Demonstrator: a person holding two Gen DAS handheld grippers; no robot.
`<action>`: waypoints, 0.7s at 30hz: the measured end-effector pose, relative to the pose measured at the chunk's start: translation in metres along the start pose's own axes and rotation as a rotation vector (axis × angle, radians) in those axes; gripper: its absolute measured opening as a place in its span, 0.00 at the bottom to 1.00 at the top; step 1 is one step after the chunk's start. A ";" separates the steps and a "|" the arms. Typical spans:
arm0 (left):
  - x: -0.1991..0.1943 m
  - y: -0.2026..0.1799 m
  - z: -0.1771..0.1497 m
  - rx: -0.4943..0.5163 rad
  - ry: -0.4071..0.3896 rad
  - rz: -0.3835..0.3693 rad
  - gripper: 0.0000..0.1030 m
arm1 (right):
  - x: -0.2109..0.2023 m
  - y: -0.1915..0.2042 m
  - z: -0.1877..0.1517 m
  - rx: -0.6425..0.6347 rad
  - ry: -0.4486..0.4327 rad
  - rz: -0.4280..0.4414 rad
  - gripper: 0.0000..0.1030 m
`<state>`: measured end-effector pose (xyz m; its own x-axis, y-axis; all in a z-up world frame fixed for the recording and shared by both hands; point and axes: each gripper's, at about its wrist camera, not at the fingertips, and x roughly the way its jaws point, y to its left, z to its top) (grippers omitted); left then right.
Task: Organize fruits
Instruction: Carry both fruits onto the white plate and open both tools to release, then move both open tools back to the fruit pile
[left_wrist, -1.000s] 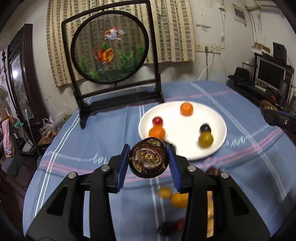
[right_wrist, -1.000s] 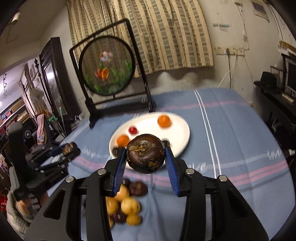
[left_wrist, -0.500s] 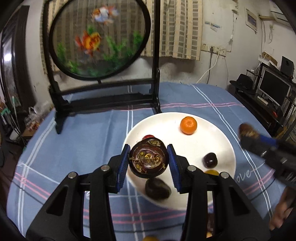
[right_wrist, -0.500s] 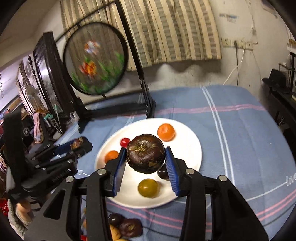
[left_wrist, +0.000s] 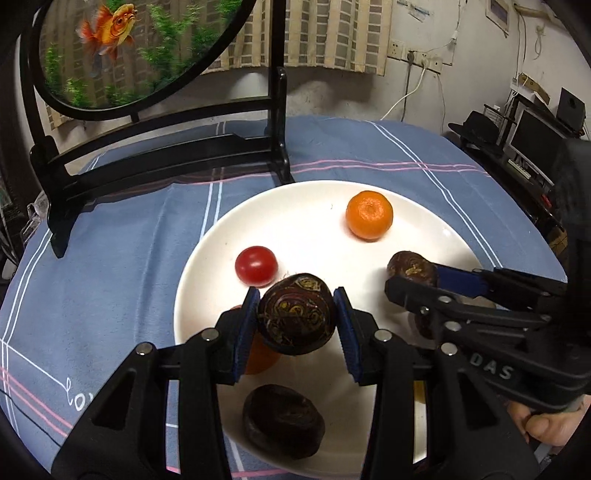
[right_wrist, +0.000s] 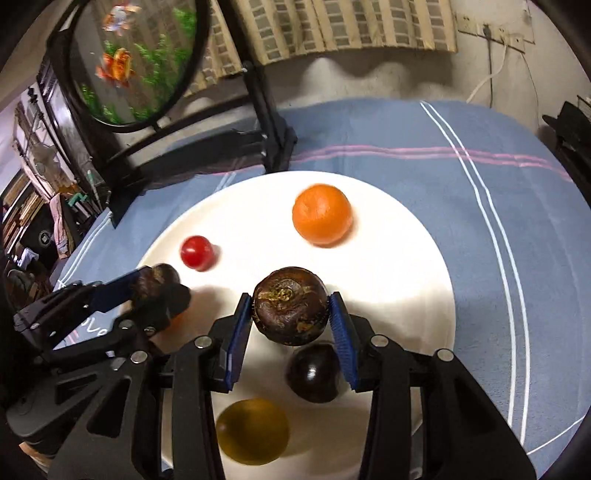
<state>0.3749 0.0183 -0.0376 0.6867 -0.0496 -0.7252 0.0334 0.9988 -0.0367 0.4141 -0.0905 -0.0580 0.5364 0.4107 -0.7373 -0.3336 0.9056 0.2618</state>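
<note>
My left gripper (left_wrist: 296, 323) is shut on a dark brown water chestnut (left_wrist: 295, 317) above the white plate (left_wrist: 310, 206). My right gripper (right_wrist: 291, 314) is shut on another dark brown water chestnut (right_wrist: 290, 304) above the same plate (right_wrist: 406, 266). On the plate lie an orange mandarin (left_wrist: 368, 215) (right_wrist: 321, 214), a red cherry tomato (left_wrist: 256, 265) (right_wrist: 196, 252), a flat dark chestnut (left_wrist: 283, 421), a dark plum (right_wrist: 314, 371) and a yellow-green fruit (right_wrist: 252, 430). A second orange fruit (left_wrist: 260, 356) is half hidden behind my left fingers. Each gripper shows in the other's view, the right (left_wrist: 413, 275) and the left (right_wrist: 155, 282).
A black-framed round goldfish screen (left_wrist: 122, 51) (right_wrist: 140, 62) stands on the blue striped tablecloth (left_wrist: 110, 258) just behind the plate. A monitor and shelves (left_wrist: 535, 136) stand off the table's right side.
Both grippers have moved forward and down over the plate, each still holding its chestnut. The loose fruit pile on the cloth has dropped out of view.
</note>
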 end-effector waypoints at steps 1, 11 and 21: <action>0.000 -0.001 -0.001 0.005 0.000 0.002 0.41 | -0.001 -0.002 0.001 0.005 -0.004 -0.002 0.48; -0.017 0.016 0.005 -0.047 -0.039 0.000 0.63 | -0.038 -0.002 0.009 -0.014 -0.119 -0.027 0.62; -0.073 0.032 0.005 -0.083 -0.112 0.041 0.70 | -0.087 0.010 0.003 0.042 -0.156 0.076 0.63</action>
<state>0.3299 0.0535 0.0176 0.7629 -0.0039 -0.6465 -0.0532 0.9962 -0.0688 0.3665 -0.1169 0.0104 0.6256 0.4867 -0.6097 -0.3469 0.8735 0.3414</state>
